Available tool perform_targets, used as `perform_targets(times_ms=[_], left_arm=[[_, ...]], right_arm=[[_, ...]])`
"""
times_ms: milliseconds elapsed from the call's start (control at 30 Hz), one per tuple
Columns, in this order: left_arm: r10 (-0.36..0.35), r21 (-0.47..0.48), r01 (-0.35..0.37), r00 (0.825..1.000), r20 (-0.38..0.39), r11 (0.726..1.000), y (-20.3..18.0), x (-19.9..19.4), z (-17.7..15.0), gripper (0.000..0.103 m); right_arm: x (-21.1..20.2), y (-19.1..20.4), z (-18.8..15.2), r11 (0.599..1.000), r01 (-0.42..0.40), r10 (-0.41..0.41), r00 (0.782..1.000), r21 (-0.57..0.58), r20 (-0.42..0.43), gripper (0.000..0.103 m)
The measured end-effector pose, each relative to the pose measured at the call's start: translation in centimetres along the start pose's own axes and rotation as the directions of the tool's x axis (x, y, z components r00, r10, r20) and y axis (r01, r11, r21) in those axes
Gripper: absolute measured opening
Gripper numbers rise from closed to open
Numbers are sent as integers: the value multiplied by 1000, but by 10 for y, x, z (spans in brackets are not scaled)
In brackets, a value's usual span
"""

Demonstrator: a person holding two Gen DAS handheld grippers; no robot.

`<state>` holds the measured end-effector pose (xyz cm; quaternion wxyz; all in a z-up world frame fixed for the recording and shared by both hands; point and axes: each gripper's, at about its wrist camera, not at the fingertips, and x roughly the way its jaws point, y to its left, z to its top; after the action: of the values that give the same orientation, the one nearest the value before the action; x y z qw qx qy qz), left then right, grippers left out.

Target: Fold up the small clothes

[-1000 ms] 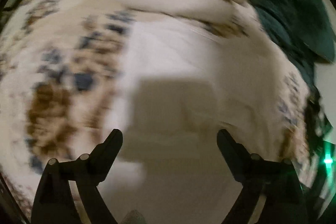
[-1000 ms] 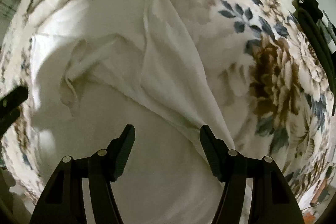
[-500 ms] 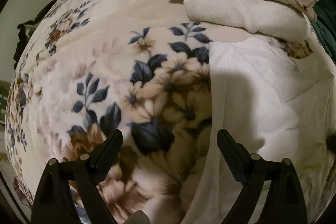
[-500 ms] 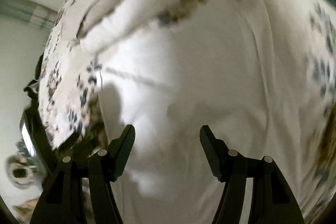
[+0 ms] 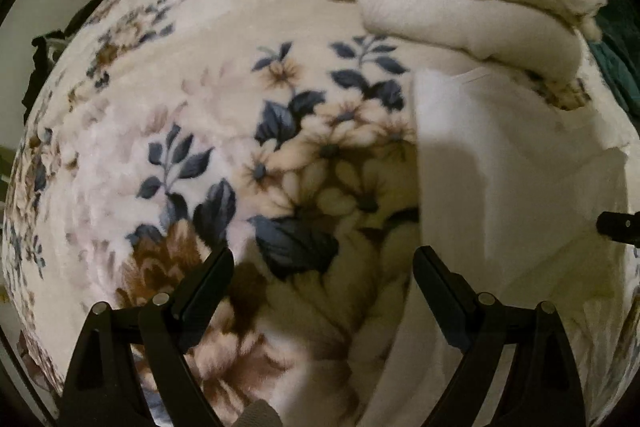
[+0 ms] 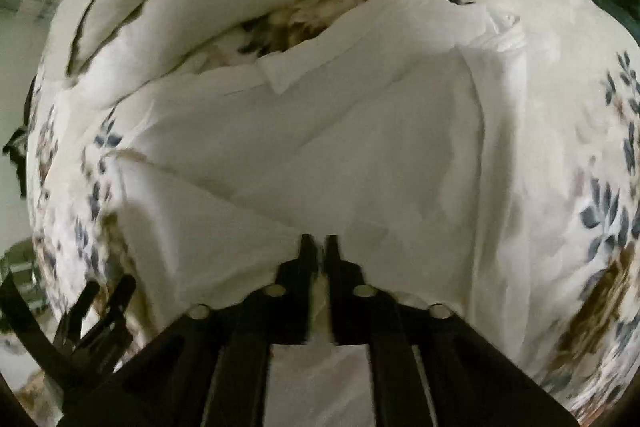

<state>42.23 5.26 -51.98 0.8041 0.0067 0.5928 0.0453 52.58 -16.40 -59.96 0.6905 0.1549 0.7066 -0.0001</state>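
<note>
– What's under us?

– A floral blanket [image 5: 200, 115], and on it a white garment [image 6: 320, 147] spread flat. Folded cream cloths [image 5: 472, 19] are stacked ahead of my left gripper [image 5: 323, 269].

– And the tools?

– I've got the left one wide apart over bare blanket, garment edge by its right finger. My right gripper [image 6: 319, 247] is pinched onto the garment's near edge.

One white garment [image 6: 320, 155], one floral blanket [image 5: 200, 147], two folded cream pieces [image 5: 472, 23] stacked at upper right, and two grippers: left gripper [image 5: 323, 263], right gripper [image 6: 319, 247].
</note>
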Motion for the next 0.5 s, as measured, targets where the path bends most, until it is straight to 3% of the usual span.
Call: perform_targets(times_ms=[33,67,233,400,500], left_arm=[[0,4,0,1000,12,1000,-2,-7,-2,92],[-6,5,6,1000,24,1000,-4,-15,-4,92],[-61,3,61,997,40,998,-23,-65,-30,92],[-116,61,119,992,-42,991,-78,-108,-101,92],[-150,63,160,977,-149,985,-116,-117,-153,92]], right_arm=[[-7,-2,-2,1000,14,-14,1000,-24,-3,60],[-16,-6,-6,999,19,-19,1000,-39,3,70],[-77,-53,-43,1000,14,-15,1000,-22,-5,70],[-127,-133,-93,999,47,-48,998,-22,-39,70],[-151,-187,-123,998,58,-60,996,-35,-64,70]])
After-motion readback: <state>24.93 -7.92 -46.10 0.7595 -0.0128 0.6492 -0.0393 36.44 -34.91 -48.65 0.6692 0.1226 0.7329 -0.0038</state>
